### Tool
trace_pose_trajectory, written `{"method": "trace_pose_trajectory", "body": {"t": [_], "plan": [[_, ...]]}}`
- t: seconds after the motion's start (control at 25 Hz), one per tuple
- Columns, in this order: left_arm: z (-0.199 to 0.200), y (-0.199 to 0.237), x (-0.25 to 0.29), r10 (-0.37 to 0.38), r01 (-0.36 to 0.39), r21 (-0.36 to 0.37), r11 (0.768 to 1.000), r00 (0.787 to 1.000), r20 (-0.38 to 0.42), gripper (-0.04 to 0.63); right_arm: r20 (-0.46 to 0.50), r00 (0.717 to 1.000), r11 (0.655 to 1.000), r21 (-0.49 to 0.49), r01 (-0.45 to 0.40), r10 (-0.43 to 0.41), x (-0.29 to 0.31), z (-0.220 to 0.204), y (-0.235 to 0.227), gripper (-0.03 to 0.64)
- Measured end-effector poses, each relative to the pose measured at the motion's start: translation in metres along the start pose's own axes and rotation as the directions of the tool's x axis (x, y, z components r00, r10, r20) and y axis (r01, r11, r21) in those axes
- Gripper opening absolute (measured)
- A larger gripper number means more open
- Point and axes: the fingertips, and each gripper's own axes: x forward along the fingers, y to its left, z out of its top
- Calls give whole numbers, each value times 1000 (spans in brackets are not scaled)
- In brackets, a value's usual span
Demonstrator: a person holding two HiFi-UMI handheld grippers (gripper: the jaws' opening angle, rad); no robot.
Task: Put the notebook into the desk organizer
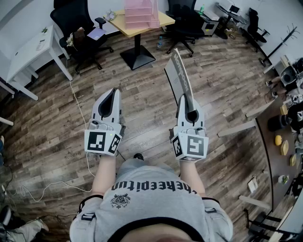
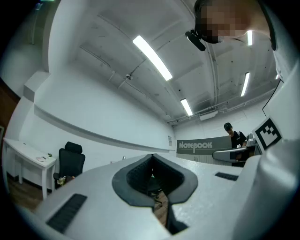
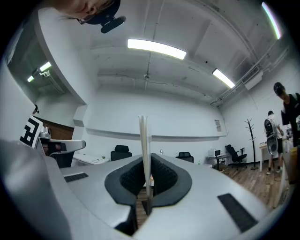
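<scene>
The grey notebook (image 1: 179,73) with white lettering stands on edge above the wooden floor, gripped at its near end by my right gripper (image 1: 188,98), which is shut on it. In the right gripper view the notebook (image 3: 144,140) shows edge-on, rising between the pads of the right gripper (image 3: 146,159). My left gripper (image 1: 113,92) is held beside it, shut and with nothing in it. From the left gripper view (image 2: 152,157) the notebook's cover (image 2: 201,146) shows at the right. The pink desk organizer (image 1: 140,14) stands on a yellow table (image 1: 163,20) far ahead.
Black office chairs (image 1: 75,23) flank the yellow table, and a white desk (image 1: 28,52) stands at the left. A white cable (image 1: 78,106) trails over the floor. A dark counter with small items (image 1: 279,142) lies at the right. People stand far right (image 3: 272,136).
</scene>
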Motion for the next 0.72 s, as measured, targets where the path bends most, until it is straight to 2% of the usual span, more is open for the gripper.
{"method": "trace_pose_trajectory", "body": {"t": [0.28, 0.72], "plan": [[1, -4, -3, -13, 13, 1, 1000, 1000, -1, 3, -2, 1000, 1000, 0, 6, -6, -5, -2, 4, 11], [1, 17, -2, -9, 9, -5, 1000, 1000, 9, 3, 19, 1000, 1000, -11, -1, 1, 4, -3, 20, 11]]}}
